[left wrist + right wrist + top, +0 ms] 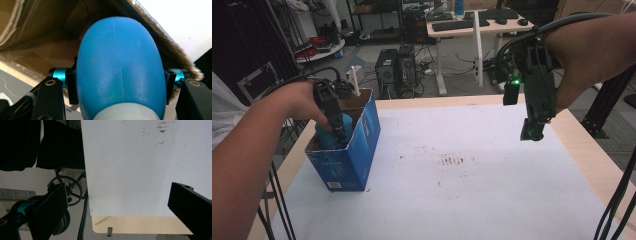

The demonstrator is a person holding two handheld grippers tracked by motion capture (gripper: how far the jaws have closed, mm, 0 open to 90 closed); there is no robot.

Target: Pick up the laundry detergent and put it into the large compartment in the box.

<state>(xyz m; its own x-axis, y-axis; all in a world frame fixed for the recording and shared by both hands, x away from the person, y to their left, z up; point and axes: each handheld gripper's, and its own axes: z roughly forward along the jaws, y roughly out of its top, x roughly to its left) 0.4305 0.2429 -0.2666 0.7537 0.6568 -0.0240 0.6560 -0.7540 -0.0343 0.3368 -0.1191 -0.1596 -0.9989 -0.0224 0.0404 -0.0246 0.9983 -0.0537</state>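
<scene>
The left tool [339,131] is clamped across a blue bottle [120,72] whose long axis runs straight ahead into the cardboard box [362,150], while the right tool [534,131] hangs apart.

Blue bottle [330,134] mostly hidden inside the box [347,160]; its white neck [125,113] cut off below

Dim, flat indoor light in the high view, soft and slightly grainy. The white surface [130,165] ahead of the right tool [117,207] glares pale; its jaws are near-silhouettes. The blue bottle [120,72] between the left tool's jaws looms large, slightly blurred
</scene>
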